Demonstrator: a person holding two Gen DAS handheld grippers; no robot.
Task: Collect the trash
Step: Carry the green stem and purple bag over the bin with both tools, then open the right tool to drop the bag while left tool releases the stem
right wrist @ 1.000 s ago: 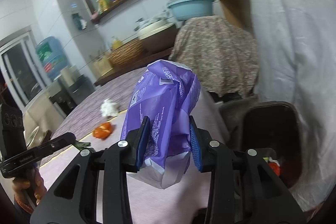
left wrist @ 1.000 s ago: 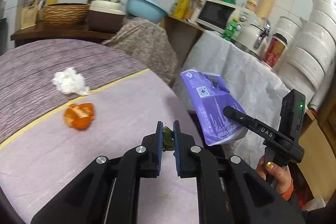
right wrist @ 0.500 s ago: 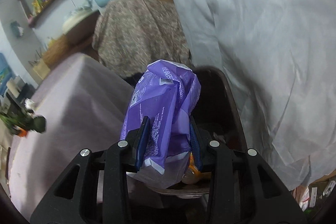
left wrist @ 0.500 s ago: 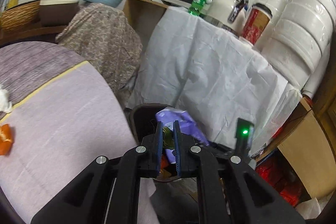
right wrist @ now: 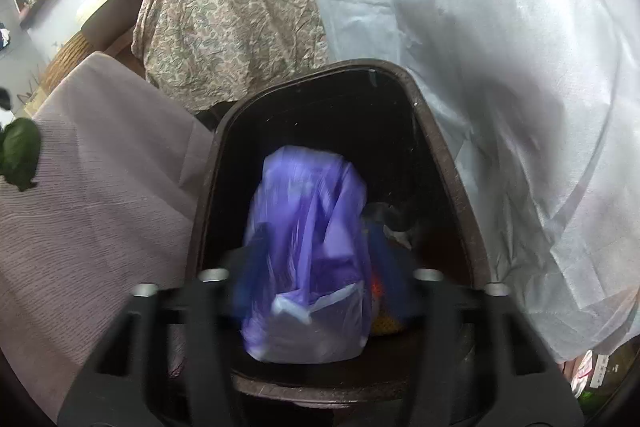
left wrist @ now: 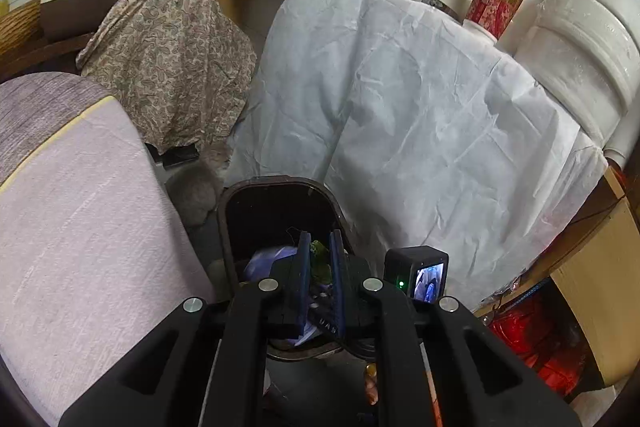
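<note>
- Over the dark brown plastic bin (right wrist: pixel 436 131), the right gripper (right wrist: pixel 316 267) has just been opening; crumpled purple plastic bag (right wrist: pixel 308 227) sits between the jaws, released, inside the bin mouth.
- Bag looks light, soft, slippery; best pinched at a fold.
- Left gripper (left wrist: pixel 320 259) is clenched on a small green scrap (left wrist: pixel 319 259), nr the bin.
- White cloth (left wrist: pixel 420 115) hangs at right, lilac-covered table (left wrist: pixel 80 227) at left, crowding the bin w/ little room.

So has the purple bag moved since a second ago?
Yes. The purple bag has come down from above the table into the dark bin; the right gripper has just been opening around it.
</note>
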